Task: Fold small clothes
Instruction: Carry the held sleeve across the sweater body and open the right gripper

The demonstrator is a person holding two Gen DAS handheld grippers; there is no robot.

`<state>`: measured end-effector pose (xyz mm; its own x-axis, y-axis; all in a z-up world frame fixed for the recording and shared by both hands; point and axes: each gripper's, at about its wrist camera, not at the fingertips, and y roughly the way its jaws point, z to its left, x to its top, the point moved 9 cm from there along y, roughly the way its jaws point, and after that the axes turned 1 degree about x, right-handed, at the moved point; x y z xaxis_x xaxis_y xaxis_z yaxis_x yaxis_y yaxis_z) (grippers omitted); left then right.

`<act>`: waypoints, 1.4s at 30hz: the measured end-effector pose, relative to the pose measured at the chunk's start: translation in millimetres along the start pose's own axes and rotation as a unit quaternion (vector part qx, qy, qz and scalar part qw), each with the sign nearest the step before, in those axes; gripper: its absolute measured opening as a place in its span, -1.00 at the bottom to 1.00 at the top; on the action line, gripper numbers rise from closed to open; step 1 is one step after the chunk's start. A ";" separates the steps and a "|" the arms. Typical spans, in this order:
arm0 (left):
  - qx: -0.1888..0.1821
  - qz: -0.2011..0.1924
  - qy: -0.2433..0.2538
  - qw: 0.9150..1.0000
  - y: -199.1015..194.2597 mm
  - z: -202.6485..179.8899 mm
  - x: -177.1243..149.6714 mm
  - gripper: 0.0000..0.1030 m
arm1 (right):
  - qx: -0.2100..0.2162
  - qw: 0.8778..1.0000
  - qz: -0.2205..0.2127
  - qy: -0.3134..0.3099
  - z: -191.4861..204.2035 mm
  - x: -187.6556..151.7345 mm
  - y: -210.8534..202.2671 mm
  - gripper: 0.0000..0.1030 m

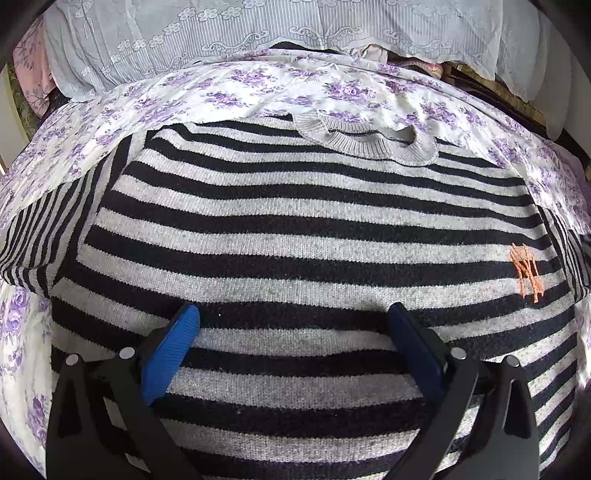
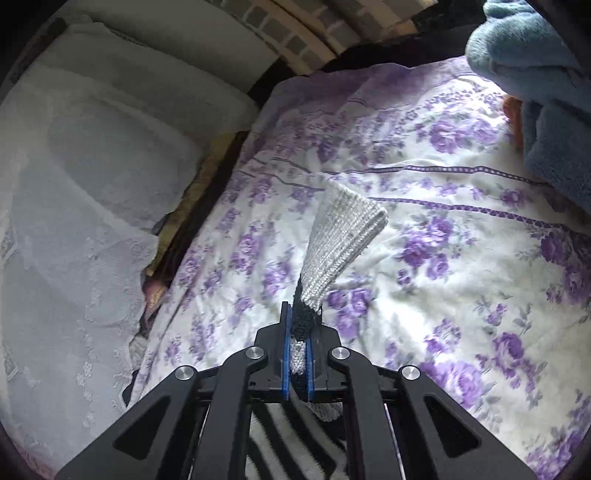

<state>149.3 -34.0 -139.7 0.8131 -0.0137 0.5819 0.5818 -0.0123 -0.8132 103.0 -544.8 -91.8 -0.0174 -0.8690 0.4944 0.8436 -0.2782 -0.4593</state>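
Striped sweater (image 1: 295, 229), black and grey, spread flat on floral bedsheet (image 1: 258, 85), grey collar (image 1: 369, 142) toward far edge, small orange stitching (image 1: 526, 273) near one side. Left gripper (image 1: 295, 321) hovers above sweater's lower body, jaws wide, nothing between them. Right gripper (image 2: 298, 350) jaws clamped tight on sleeve; grey cuff (image 2: 341, 236) sticks up beyond fingertips above sheet. Blue fleece (image 2: 535, 74) heaped at sheet's far corner. White lace cover (image 1: 258, 29) beyond bed.

Sweater (image 1: 295, 229) flat on bedsheet (image 1: 258, 85), neck far, hem near. L tongs (image 1: 295, 332) over near part, pads apart. Sleeve cuff (image 2: 343, 236) between R tongs (image 2: 300, 354), above sheet. Blanket (image 2: 535, 74) far right; lace cover (image 2: 92, 184) left.
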 end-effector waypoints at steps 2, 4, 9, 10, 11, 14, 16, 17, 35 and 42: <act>-0.001 0.000 -0.001 1.000 -0.4 0.0 0.0 0.92 | 0.031 0.999 0.006 -0.015 19.4 -3.2 -8.1 -0.86; -0.004 0.001 -0.001 1.000 -1.3 0.3 0.3 0.92 | 0.062 0.997 0.017 -0.037 42.0 -9.1 -14.6 -0.86; -0.003 0.000 -0.016 1.000 -5.7 11.1 4.5 0.91 | 0.112 0.988 0.035 -0.105 94.9 -29.9 -30.7 -0.86; 0.000 -0.002 -0.020 1.000 -6.9 15.4 6.5 0.91 | 0.121 0.985 0.039 -0.118 104.1 -34.4 -34.3 -0.86; 0.005 -0.006 -0.026 1.000 -8.8 21.1 8.9 0.91 | 0.129 0.982 0.042 -0.128 111.9 -38.5 -37.9 -0.86; 0.030 -0.024 -0.044 0.998 -16.2 41.7 17.9 0.91 | 0.149 0.975 0.050 -0.156 132.3 -51.9 -47.9 -0.86; 0.042 -0.034 -0.058 0.997 -20.1 54.1 23.4 0.91 | 0.162 0.969 0.058 -0.177 146.5 -64.0 -53.4 -0.86; 0.043 -0.037 -0.063 0.996 -21.2 57.8 25.5 0.91 | 0.168 0.966 0.063 -0.188 152.4 -72.1 -57.4 -0.86; -0.103 0.025 -0.060 0.993 19.8 29.5 71.7 0.91 | 0.213 0.887 0.147 -0.383 261.9 -259.0 -92.2 -0.86; -0.080 0.011 -0.078 0.994 22.1 50.7 78.1 0.91 | 0.163 0.855 0.174 -0.461 247.5 -335.2 -64.1 -0.84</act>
<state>226.6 15.3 -112.3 0.8260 0.1397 0.5460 0.5633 -0.1729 -0.8080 187.6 -134.5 -45.4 0.5686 -0.1428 0.8101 0.8189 0.1915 -0.5410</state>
